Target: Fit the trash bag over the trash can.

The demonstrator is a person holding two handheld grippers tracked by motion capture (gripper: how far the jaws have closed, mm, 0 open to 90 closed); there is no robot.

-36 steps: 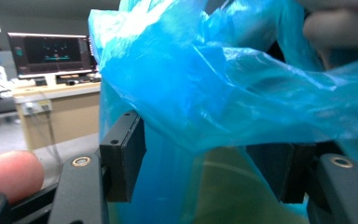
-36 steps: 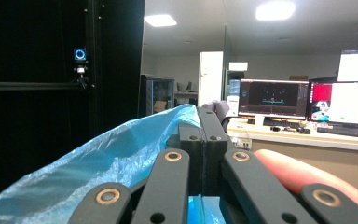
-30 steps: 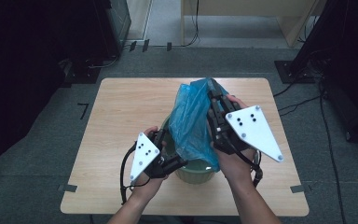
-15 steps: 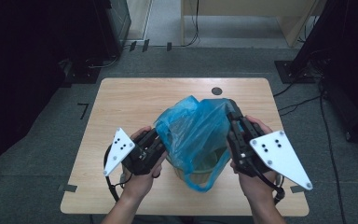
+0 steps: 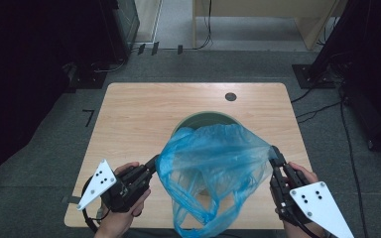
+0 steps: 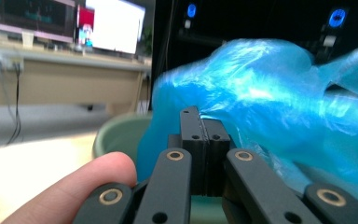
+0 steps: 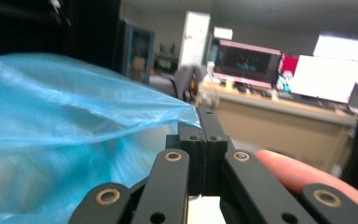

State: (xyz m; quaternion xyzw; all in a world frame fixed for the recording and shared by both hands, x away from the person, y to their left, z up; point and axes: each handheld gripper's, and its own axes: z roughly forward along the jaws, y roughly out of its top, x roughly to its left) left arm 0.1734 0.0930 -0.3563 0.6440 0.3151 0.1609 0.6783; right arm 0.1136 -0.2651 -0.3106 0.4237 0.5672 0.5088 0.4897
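A thin blue plastic bag point(image 5: 213, 168) hangs stretched wide between my two grippers, over a round green bin point(image 5: 198, 118) on the wooden table point(image 5: 139, 114). My left gripper point(image 5: 155, 161) is shut on the bag's left edge; its jaws have just been closing with the film between them. My right gripper point(image 5: 274, 151) is shut on the bag's right edge. In the left gripper view the left gripper point(image 6: 200, 114) pinches the bag point(image 6: 270, 93), with the bin point(image 6: 116, 135) behind. In the right gripper view the right gripper point(image 7: 201, 114) clamps a drawn-out corner of the bag point(image 7: 65, 107).
A small dark hole point(image 5: 230, 96) sits near the table's far edge. Black equipment stands on the floor at the left and right of the table, with cables behind. Both hands are close to the table's front edge.
The hands have moved apart and back toward the front edge, and lower. The bag, bunched upright between them a second ago, is now pulled wide. The bin's far rim has come into sight.
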